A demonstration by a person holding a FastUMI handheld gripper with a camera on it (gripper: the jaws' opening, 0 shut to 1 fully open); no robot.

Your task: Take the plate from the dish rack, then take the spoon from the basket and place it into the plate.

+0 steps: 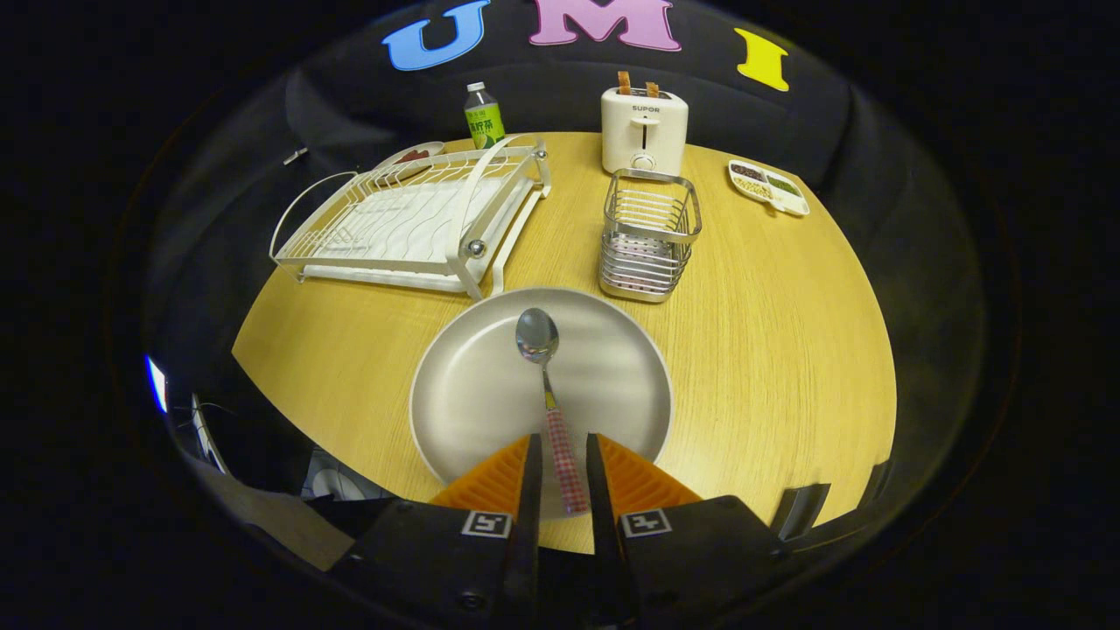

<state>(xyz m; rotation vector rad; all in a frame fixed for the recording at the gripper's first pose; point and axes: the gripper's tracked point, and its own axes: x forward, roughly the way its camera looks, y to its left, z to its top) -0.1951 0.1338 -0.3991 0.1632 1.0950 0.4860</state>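
Note:
A round grey plate [472,385] lies flat on the wooden table [770,341], just ahead of my fingers. A metal spoon [539,338] with a checked handle rests in it, bowl near the plate's middle and handle crossing the near rim. My gripper [563,437] straddles that handle. The fingers stand a little apart, with a thin gap showing on each side of the handle, so neither presses on it. Beyond the plate on the left stands the white dish rack [411,219]. The wire basket [649,232] stands beyond the plate on the right.
A white toaster [643,129] with toast in it stands behind the basket. A green-labelled bottle [483,118] and a small dish [411,156] are behind the rack. A divided snack tray [768,186] sits at the far right. The table's curved edge runs close on both sides.

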